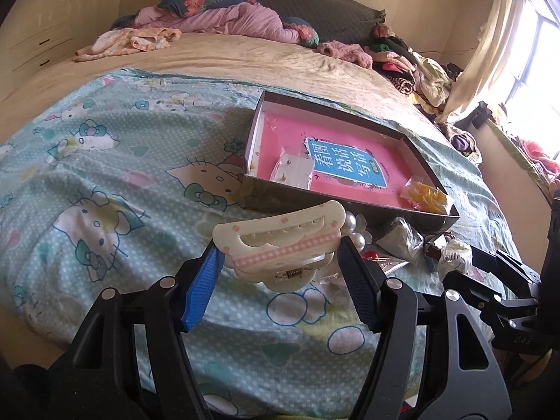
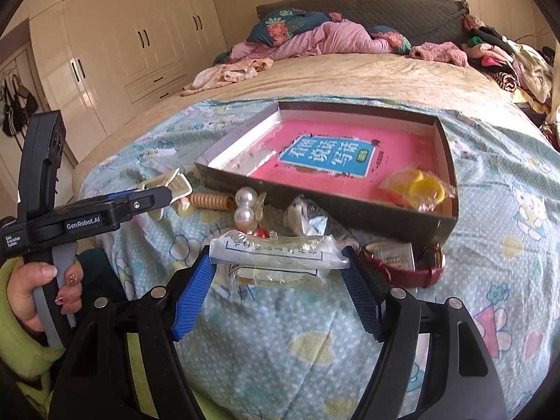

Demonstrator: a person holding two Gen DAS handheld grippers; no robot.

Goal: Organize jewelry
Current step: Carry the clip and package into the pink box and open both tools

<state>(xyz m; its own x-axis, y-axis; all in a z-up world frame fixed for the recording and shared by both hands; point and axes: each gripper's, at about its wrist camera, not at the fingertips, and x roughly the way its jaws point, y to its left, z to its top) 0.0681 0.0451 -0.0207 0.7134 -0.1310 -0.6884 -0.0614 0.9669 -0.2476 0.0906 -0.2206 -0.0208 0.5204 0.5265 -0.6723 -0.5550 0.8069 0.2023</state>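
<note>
My left gripper (image 1: 280, 255) is shut on a cream hair claw clip (image 1: 280, 241) with a pink checked band, held just above the bedspread in front of the box. It also shows in the right wrist view (image 2: 168, 185). My right gripper (image 2: 278, 262) is shut on a clear plastic packet (image 2: 276, 255) with printed paper inside. The shallow dark box (image 2: 315, 206) holds a pink book (image 2: 329, 161), a bag of yellow rings (image 2: 416, 185) and a small clear packet (image 1: 294, 169). Pearl clip (image 2: 245, 206), wooden spiral piece (image 2: 210, 201) and a dark red watch (image 2: 413, 269) lie in front of the box.
A Hello Kitty bedspread (image 1: 105, 175) covers the near bed. Crumpled clear wrap (image 2: 308, 217) lies by the box. Piled clothes (image 2: 507, 59) and bedding (image 2: 315, 38) sit at the far end. A wardrobe (image 2: 122, 52) stands left, a window (image 1: 532, 80) right.
</note>
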